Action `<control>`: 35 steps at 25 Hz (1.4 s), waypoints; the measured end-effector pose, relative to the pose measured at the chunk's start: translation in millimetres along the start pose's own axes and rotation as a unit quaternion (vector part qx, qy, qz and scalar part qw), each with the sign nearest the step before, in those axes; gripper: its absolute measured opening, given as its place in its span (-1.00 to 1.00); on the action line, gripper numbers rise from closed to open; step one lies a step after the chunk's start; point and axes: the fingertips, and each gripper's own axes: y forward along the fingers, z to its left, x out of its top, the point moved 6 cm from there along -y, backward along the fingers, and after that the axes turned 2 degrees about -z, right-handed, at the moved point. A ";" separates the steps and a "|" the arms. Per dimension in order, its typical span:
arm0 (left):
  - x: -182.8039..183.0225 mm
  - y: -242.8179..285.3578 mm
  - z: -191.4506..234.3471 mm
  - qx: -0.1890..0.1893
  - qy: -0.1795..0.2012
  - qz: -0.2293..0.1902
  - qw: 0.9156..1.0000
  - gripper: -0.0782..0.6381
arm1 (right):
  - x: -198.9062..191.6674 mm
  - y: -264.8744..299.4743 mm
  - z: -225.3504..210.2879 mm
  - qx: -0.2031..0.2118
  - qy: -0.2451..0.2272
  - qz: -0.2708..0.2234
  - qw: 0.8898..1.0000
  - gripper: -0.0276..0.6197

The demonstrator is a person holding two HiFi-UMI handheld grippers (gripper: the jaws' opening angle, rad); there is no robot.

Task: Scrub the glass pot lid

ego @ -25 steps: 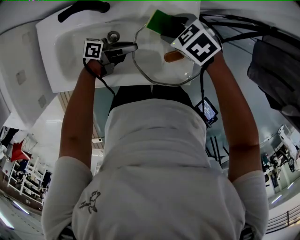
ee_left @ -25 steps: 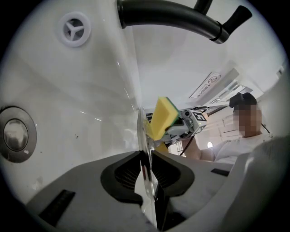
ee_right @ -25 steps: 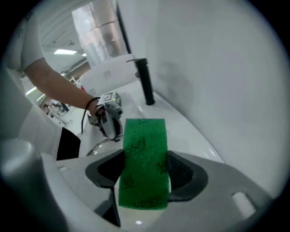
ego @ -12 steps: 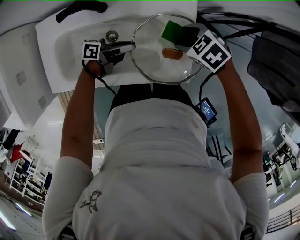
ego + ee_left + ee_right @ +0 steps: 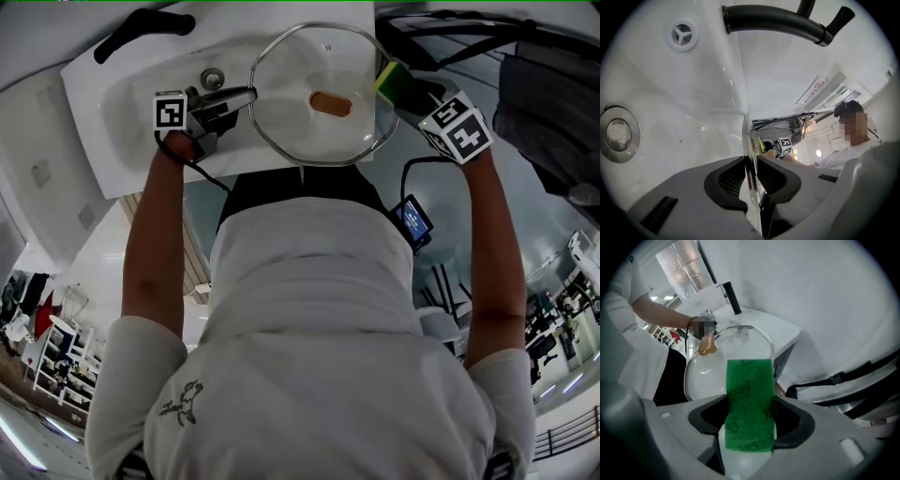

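Over the white sink (image 5: pixel 122 103) at frame top, the glass pot lid (image 5: pixel 300 131) is pinched only by its rim in the left gripper (image 5: pixel 751 176) and could be levered loose if the green sponge (image 5: pixel 749 394) clamped in the right gripper (image 5: pixel 750 425) is pressed hard.

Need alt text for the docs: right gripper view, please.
The right tongs clamp a green sponge, seen lengthwise. Beyond it is a glass pot lid with a brown knob, over a white sink with a black faucet.

White sink (image 5: pixel 112 112), black faucet (image 5: pixel 141 25), drain (image 5: pixel 212 78)
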 end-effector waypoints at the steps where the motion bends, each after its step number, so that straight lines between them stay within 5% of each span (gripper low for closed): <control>1: -0.4 -0.2 0.3 0.000 -0.001 -0.002 1.000 -0.57 | -0.4 -0.8 -0.9 -0.002 -0.006 0.003 1.000 -0.02; 5: -2.1 -0.9 0.6 0.006 -0.010 -0.005 1.000 -0.57 | 45.0 -7.2 -4.3 -0.019 -0.066 -0.034 0.997 -0.01; 10: 0.5 0.2 -1.0 0.015 0.012 -0.006 1.000 -0.56 | 129.6 2.4 -1.1 -0.033 -0.189 -0.082 0.978 -0.01; 14: 1.2 1.4 -6.0 0.020 0.020 -0.010 1.000 -0.55 | 147.0 19.9 6.2 -0.028 -0.232 -0.073 0.970 0.00; 23: 2.6 -1.8 4.0 0.043 0.031 -0.018 0.998 -0.55 | 86.8 6.4 24.8 -0.033 -0.187 -0.083 0.978 0.00; 35: 0.7 4.2 0.2 0.021 0.010 -0.011 1.000 -0.56 | -7.7 -0.7 80.9 -0.037 -0.089 -0.068 0.993 -0.01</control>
